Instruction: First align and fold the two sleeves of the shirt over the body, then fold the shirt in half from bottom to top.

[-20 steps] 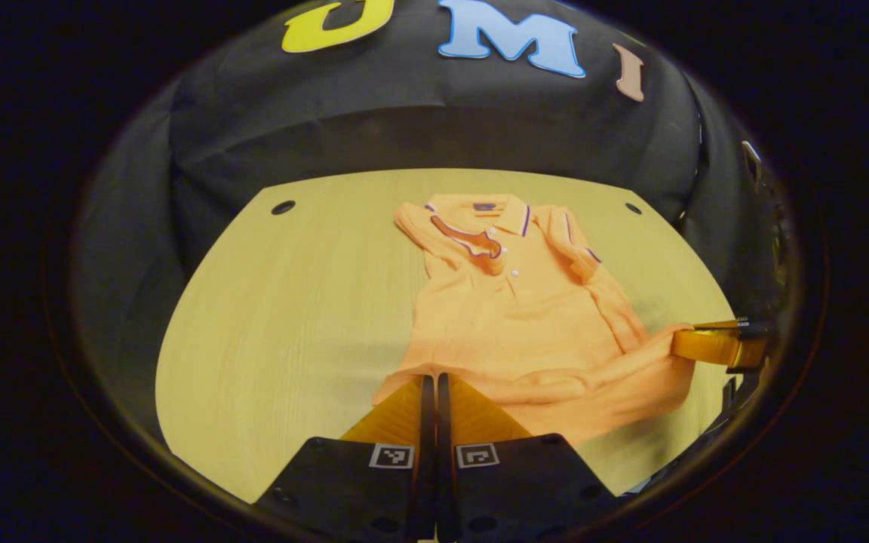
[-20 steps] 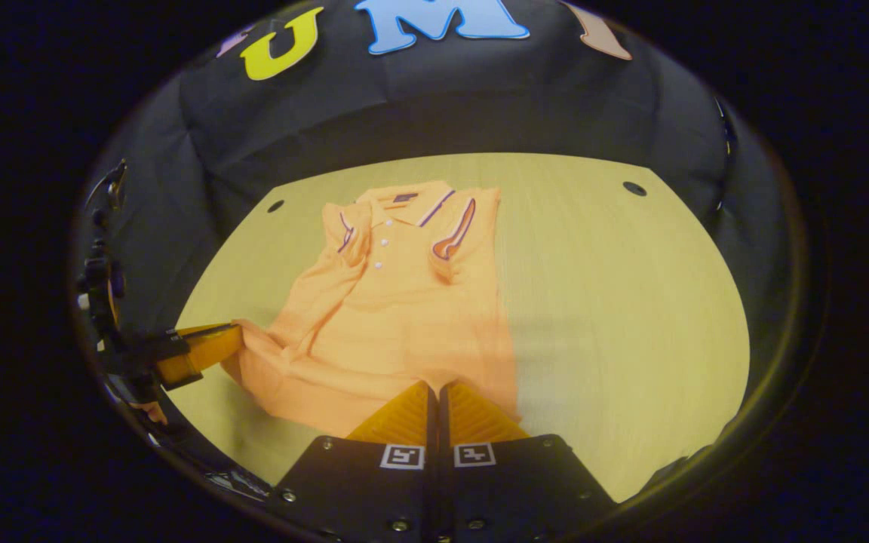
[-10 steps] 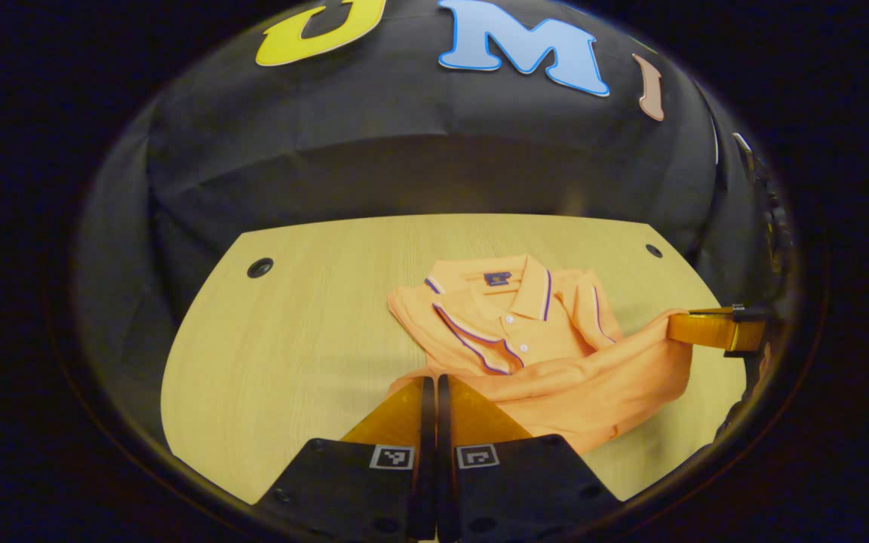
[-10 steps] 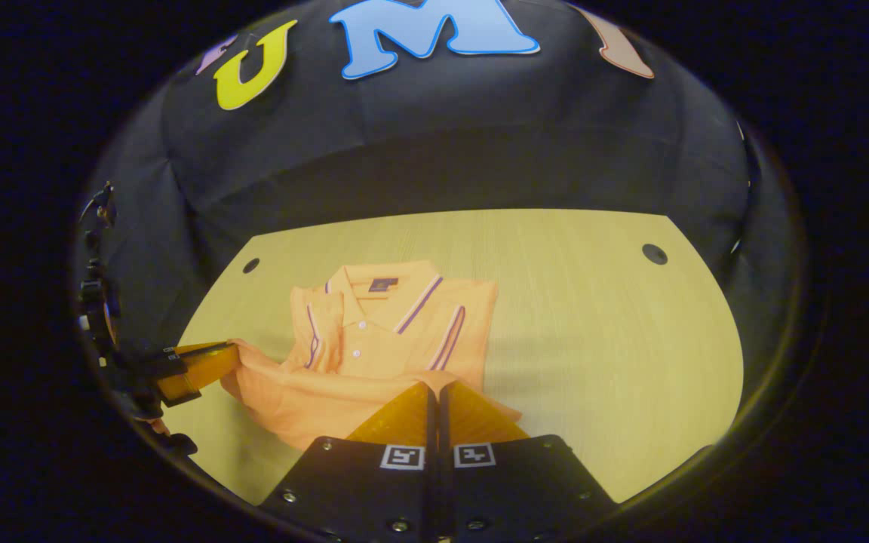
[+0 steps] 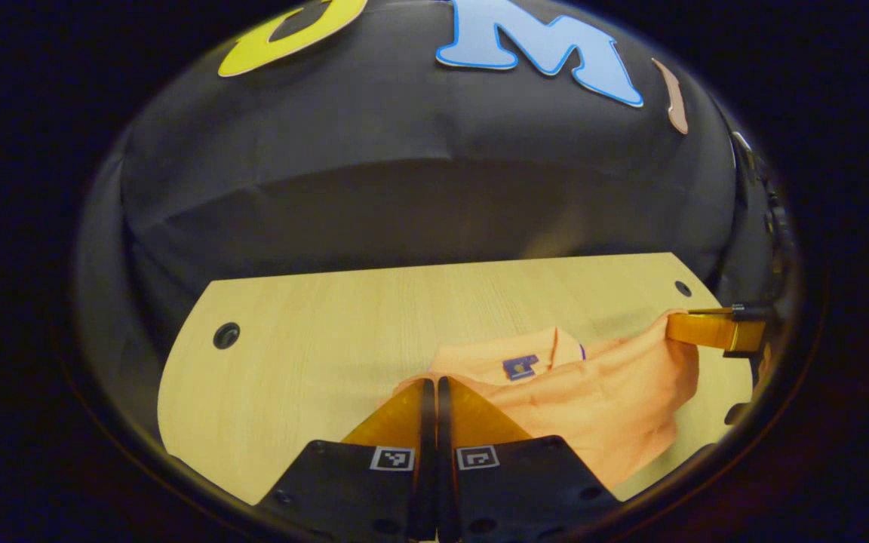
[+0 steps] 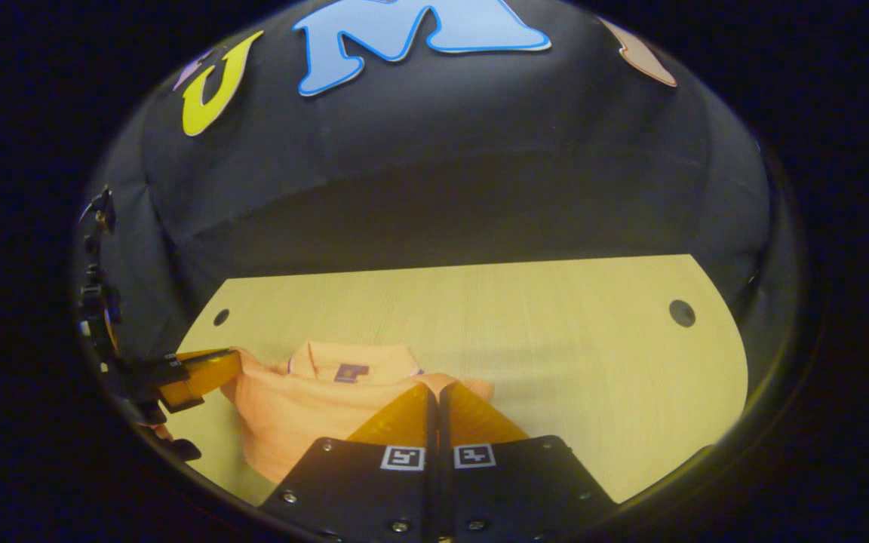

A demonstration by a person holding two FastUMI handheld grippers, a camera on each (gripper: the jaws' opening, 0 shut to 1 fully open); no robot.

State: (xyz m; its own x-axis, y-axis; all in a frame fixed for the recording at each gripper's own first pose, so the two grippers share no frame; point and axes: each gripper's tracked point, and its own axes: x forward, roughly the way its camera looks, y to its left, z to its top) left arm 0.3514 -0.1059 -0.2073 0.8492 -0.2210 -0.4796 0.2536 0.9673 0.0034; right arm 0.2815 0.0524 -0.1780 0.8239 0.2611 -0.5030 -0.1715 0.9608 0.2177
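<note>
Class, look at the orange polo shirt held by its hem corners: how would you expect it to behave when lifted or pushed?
Probably floppy: the shirt sags between the left gripper and right gripper.
Likely light, since pinches at two corners carry the hem.
Pushed, it would probably bunch rather than slide flat on the table; it drapes in soft folds.

Orange polo shirt [image 5: 600, 392] doubled over itself, collar showing, on table

I count 1 orange shirt [image 5: 600, 392] on 1 wooden table [image 5: 314, 339], and 2 grippers: my left gripper [image 5: 430, 392] and my right gripper [image 6: 434, 396]. The table shows 2 round holes, 1 near each far corner.
</note>
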